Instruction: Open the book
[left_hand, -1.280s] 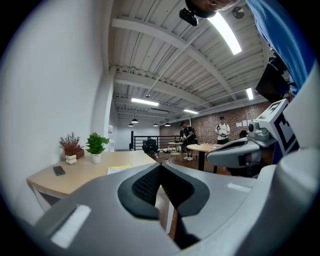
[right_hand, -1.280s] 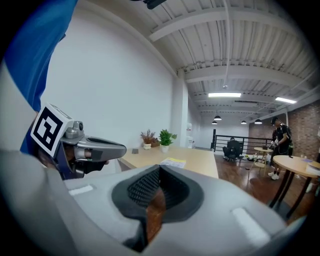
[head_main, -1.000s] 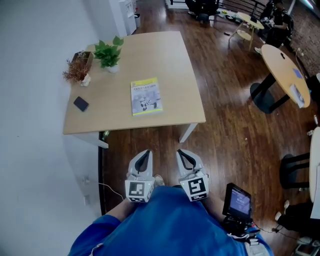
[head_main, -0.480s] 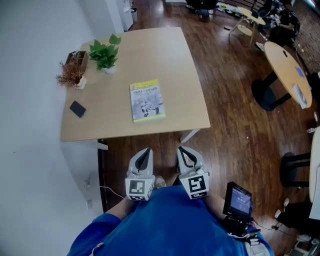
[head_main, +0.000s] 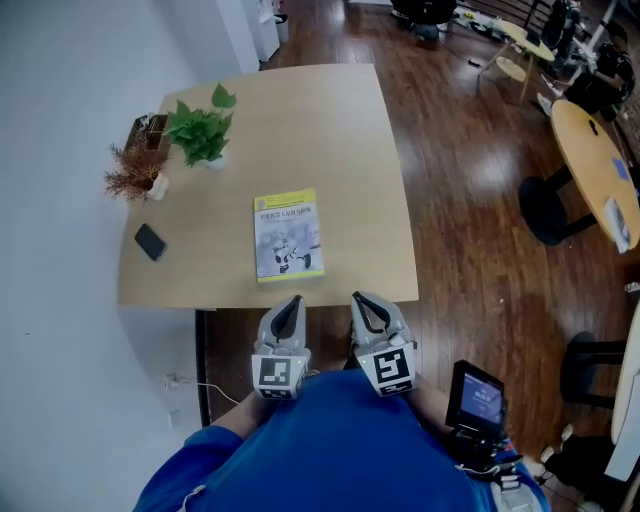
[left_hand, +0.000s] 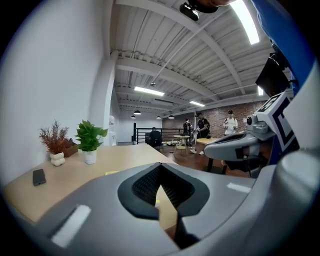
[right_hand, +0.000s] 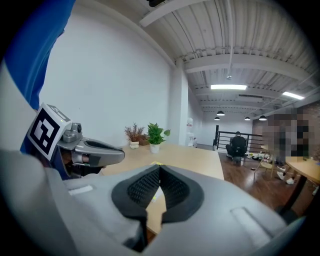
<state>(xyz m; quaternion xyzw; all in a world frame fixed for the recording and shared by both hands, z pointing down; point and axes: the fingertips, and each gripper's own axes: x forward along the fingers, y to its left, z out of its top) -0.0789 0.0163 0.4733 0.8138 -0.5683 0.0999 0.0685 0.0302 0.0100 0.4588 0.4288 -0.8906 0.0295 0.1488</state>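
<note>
A closed book (head_main: 288, 235) with a yellow and grey cover lies flat near the front edge of the light wooden table (head_main: 350, 150). My left gripper (head_main: 291, 301) and right gripper (head_main: 361, 298) hang side by side just short of that edge, below the book and not touching it. Both are shut, pads together, with nothing between them. In the left gripper view the shut jaws (left_hand: 160, 166) point over the tabletop, where a yellow sliver of the book (left_hand: 113, 173) shows. The right gripper view shows its shut jaws (right_hand: 159, 168) aimed the same way.
A green potted plant (head_main: 199, 131), a dried plant in a white pot (head_main: 131, 176) and a black phone (head_main: 150, 241) sit at the table's left side by the white wall. A round table (head_main: 598, 165) stands at the right on the dark wood floor.
The table and the book have drawn closer to both grippers, which now reach the table's front edge. Both grippers stay shut and side by side.
</note>
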